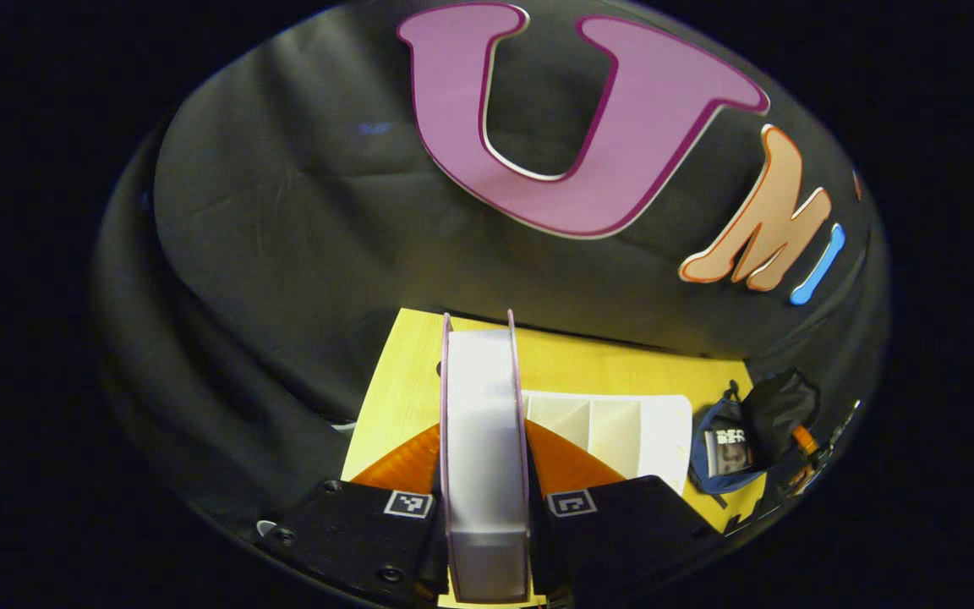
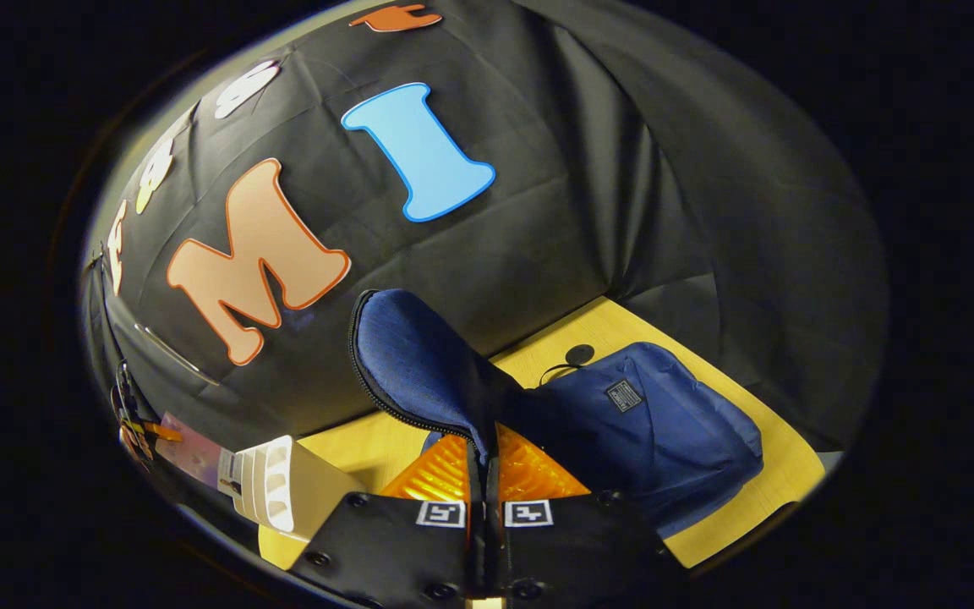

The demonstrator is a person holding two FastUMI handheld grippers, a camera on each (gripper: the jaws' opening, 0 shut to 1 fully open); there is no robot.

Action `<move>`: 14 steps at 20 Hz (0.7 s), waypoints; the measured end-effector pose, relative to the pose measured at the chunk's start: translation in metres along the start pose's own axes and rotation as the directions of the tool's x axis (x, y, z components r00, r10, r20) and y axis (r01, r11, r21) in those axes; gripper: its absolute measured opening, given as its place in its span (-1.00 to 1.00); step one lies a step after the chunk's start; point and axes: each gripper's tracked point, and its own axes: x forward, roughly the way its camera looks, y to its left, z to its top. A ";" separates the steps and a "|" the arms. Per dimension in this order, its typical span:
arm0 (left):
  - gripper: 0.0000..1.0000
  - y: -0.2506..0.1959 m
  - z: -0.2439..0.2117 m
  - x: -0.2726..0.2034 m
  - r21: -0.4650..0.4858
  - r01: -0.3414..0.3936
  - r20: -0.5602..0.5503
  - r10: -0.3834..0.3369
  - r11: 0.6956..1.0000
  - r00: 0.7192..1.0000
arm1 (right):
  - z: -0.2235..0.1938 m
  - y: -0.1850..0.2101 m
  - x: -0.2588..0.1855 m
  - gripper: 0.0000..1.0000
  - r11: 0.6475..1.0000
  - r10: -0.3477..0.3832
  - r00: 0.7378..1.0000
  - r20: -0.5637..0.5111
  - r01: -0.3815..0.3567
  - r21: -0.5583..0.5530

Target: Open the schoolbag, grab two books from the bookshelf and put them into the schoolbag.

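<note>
While the white bookshelf (image 1: pixel 614 431) sits on the yellow counter (image 1: pixel 402 381) against the black cloth wall, the left gripper (image 1: pixel 487 474) holds a pink-covered book (image 1: pixel 485 440) upright above it, page edges facing the camera, jaws pinching its covers. That book hides part of the shelf. Farther right lies the blue schoolbag (image 2: pixel 656 423), with another book (image 1: pixel 728 452) showing in its mouth. The right gripper (image 2: pixel 484 474) lifts the bag's flap (image 2: pixel 419 364), jaws pressed together on the zippered edge.

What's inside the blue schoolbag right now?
In the left gripper view, one book lies inside the open schoolbag. The lifted flap, pinched by the right tool, hides the rest of the inside.
</note>
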 end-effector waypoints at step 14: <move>-0.31 -0.061 0.011 -0.023 -0.435 0.393 0.171 -0.354 0.810 0.919 | -0.001 0.000 0.001 -0.94 1.000 0.009 1.000 0.001 -0.009 0.016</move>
